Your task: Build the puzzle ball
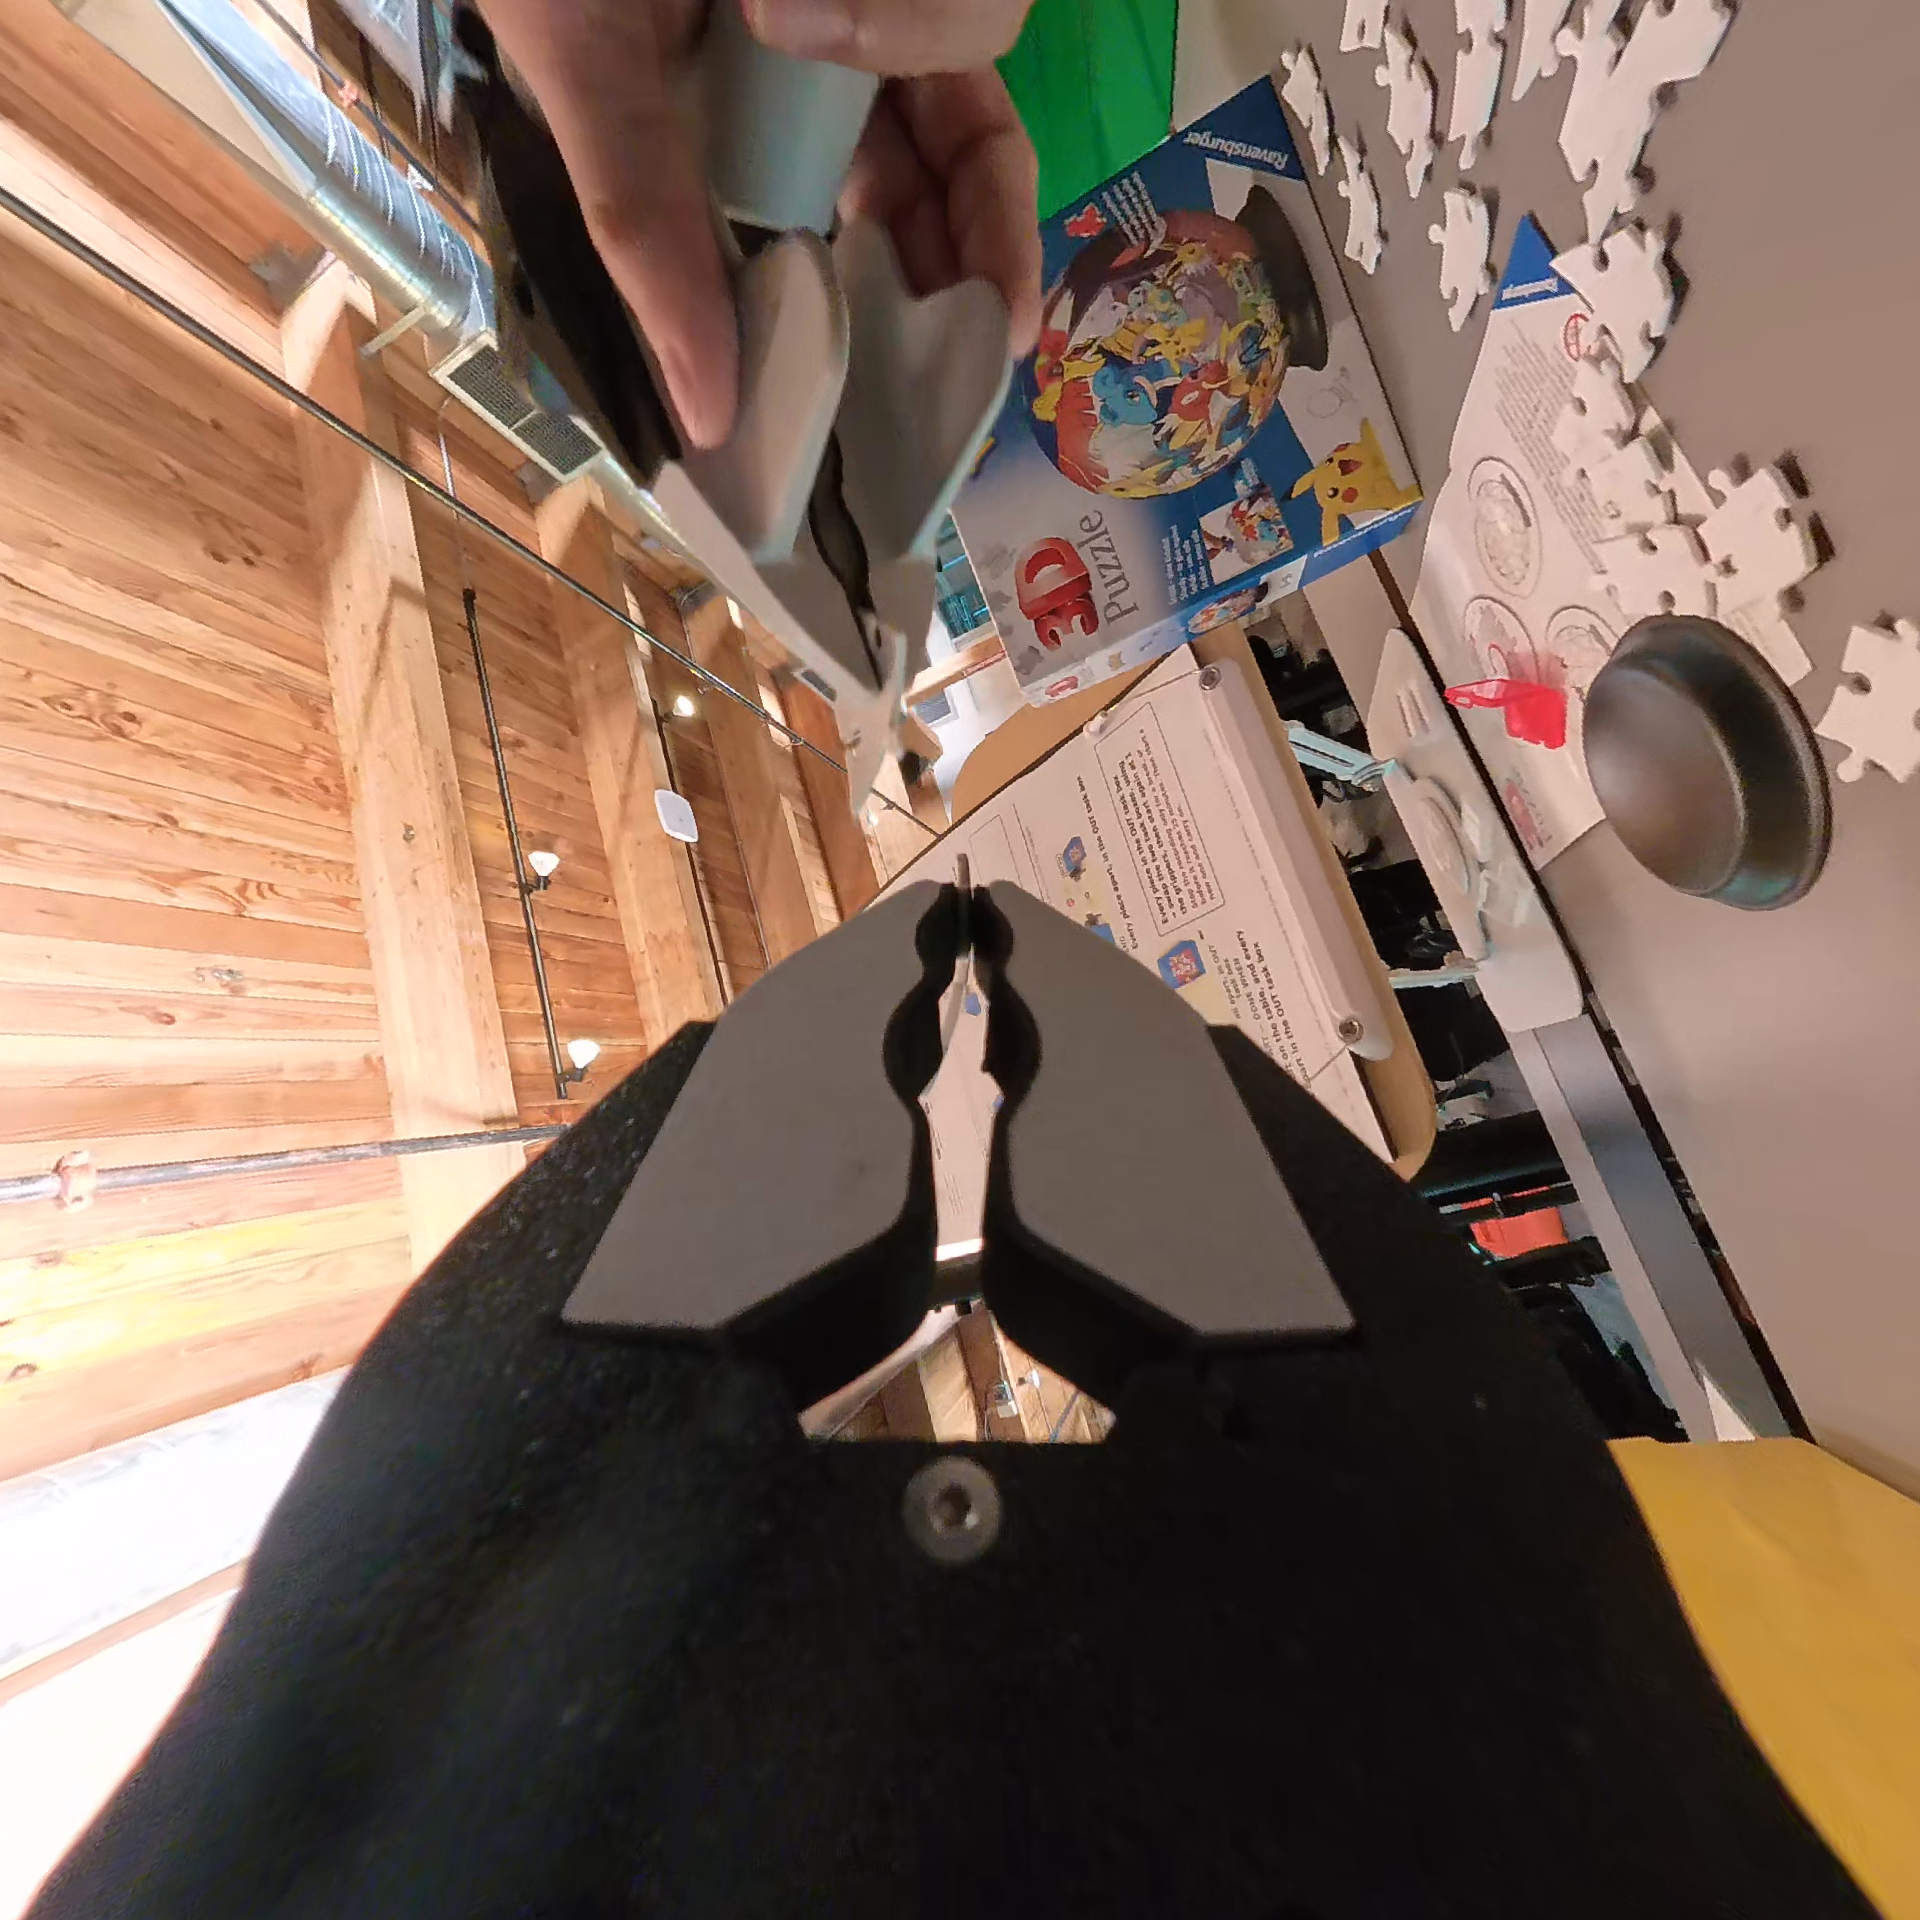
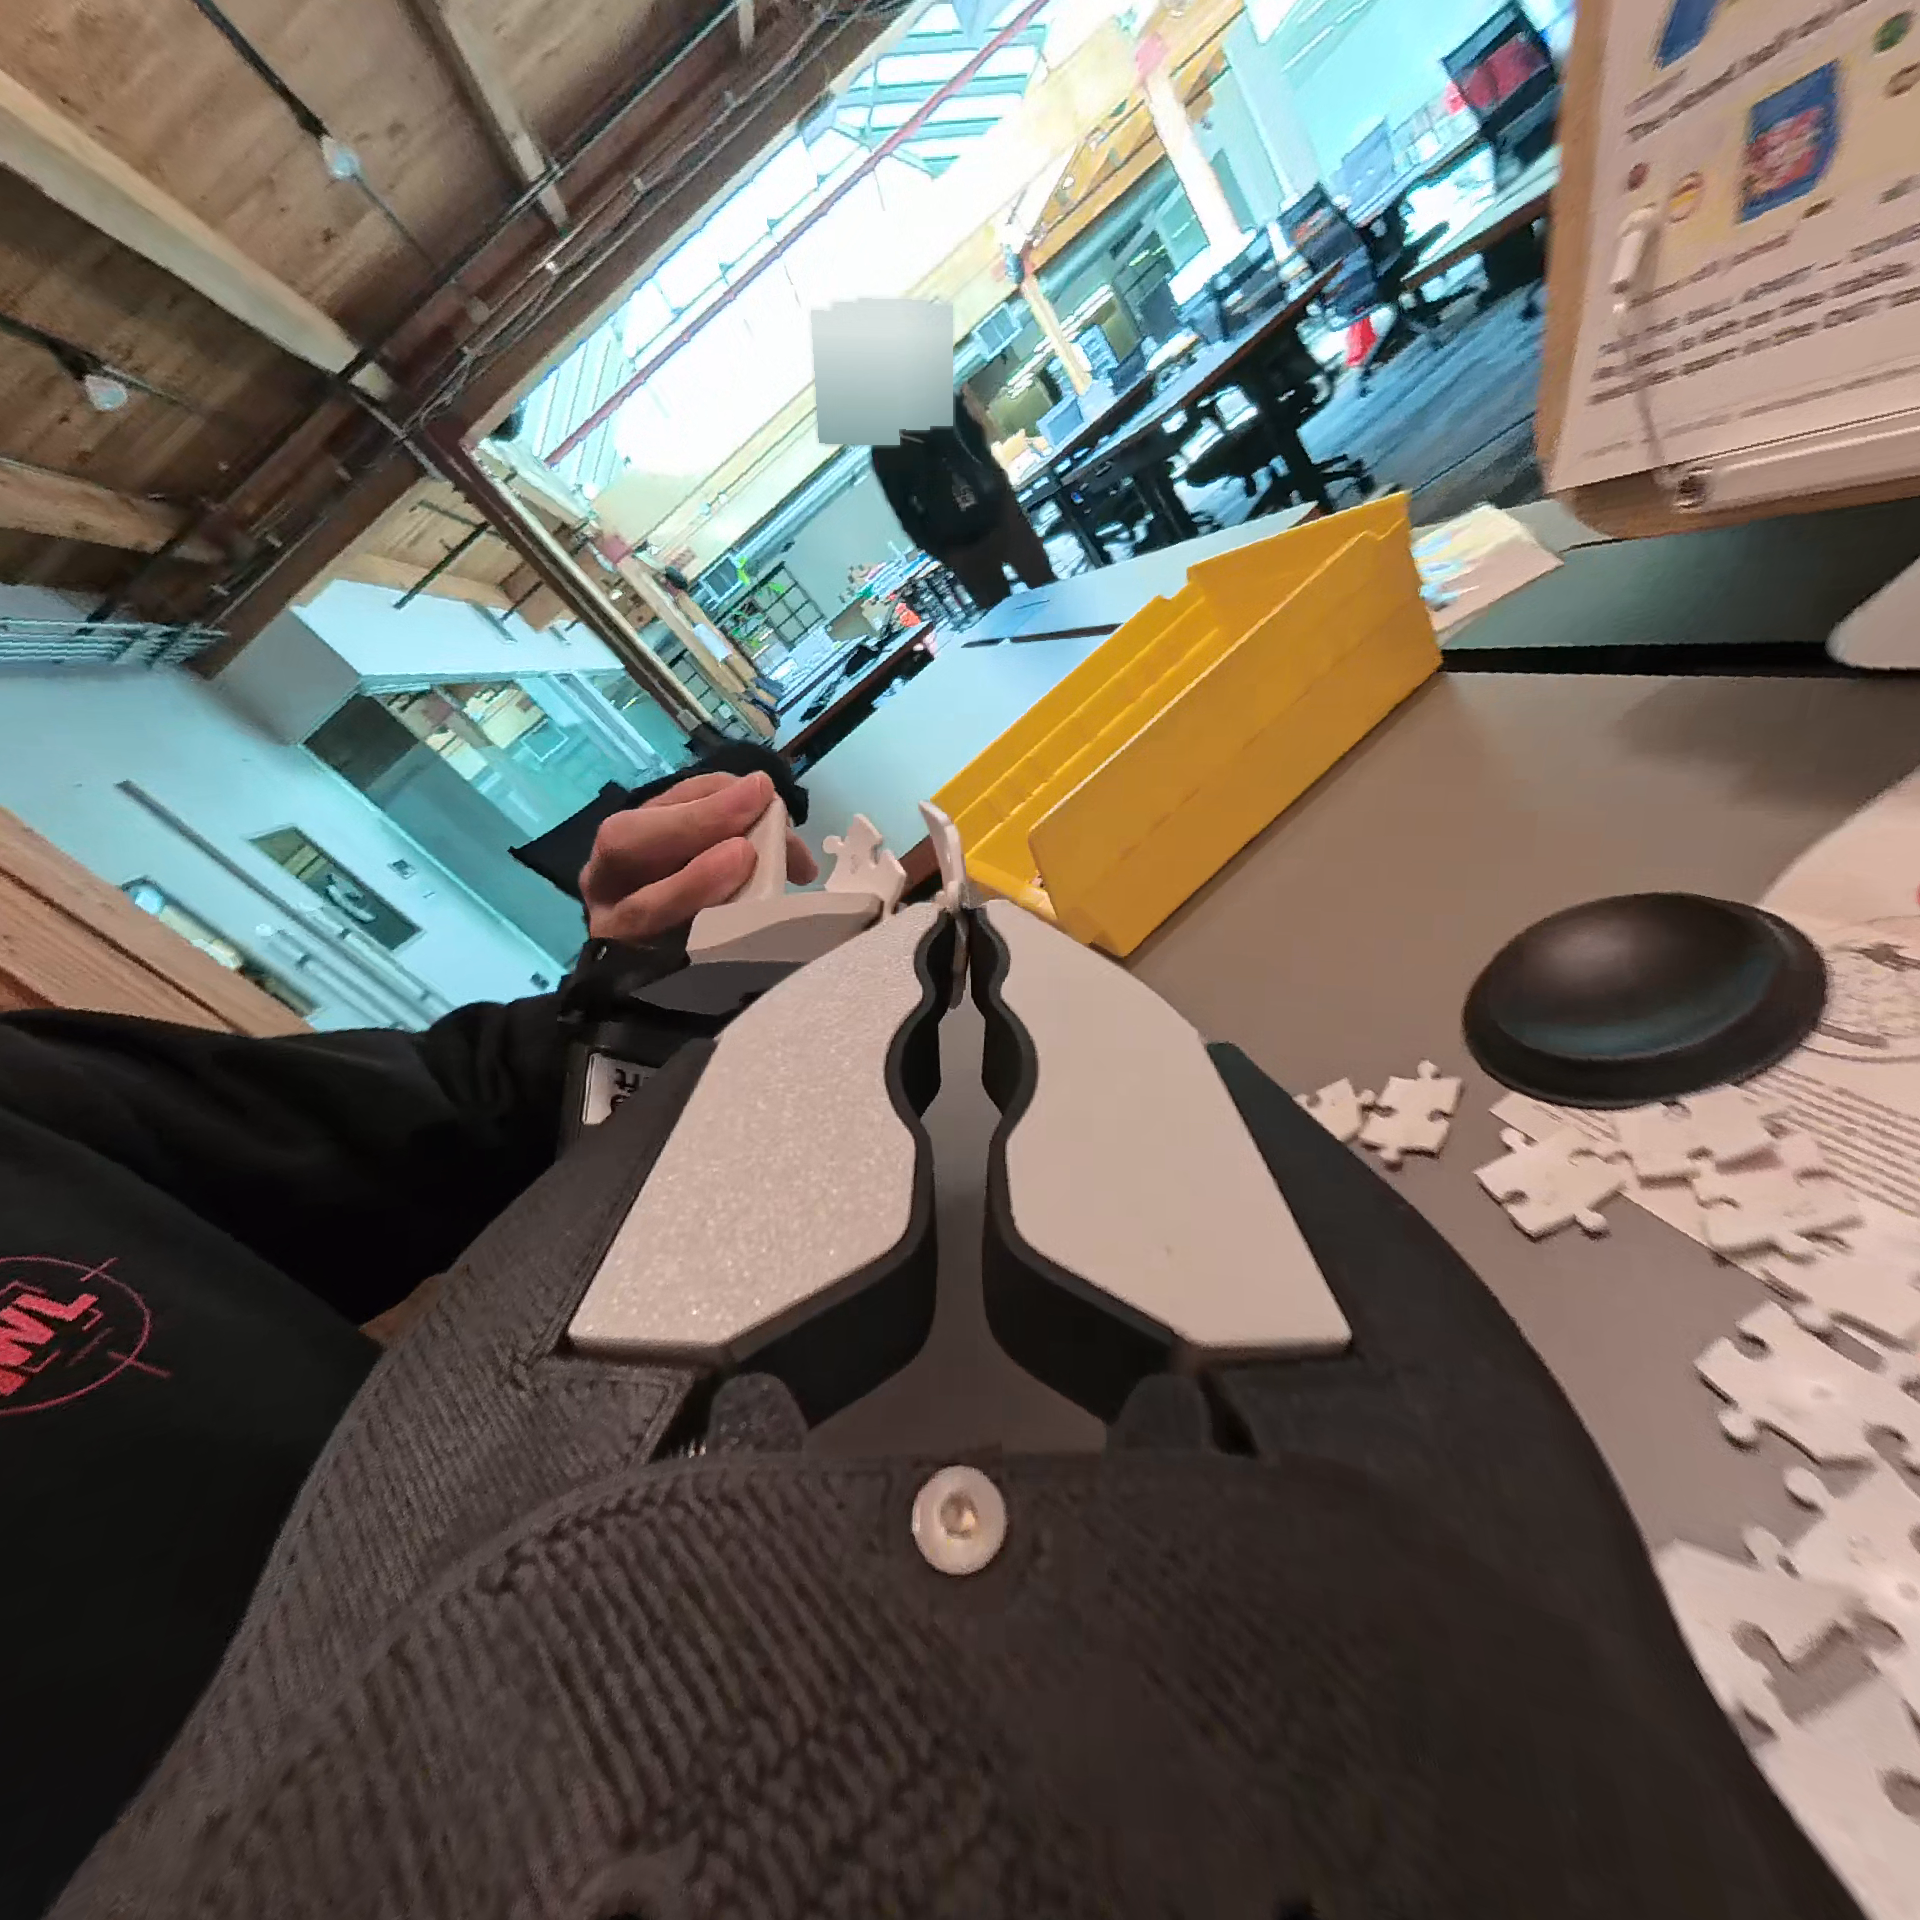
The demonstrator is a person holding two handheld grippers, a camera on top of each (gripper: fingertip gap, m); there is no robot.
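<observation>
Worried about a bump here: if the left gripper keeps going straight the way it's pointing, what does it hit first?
Probably the right gripper, held just ahead of the left gripper, which is shut on a white puzzle piece. Depth is unclear; otherwise the upright instruction board behind.

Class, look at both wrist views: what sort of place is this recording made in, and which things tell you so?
Probably a shared workshop or open-plan office in a timber building. Clues: the wooden plank ceiling with a metal duct, rows of dark desks with office chairs, and a grey worktable carrying a yellow plastic bin.
</observation>
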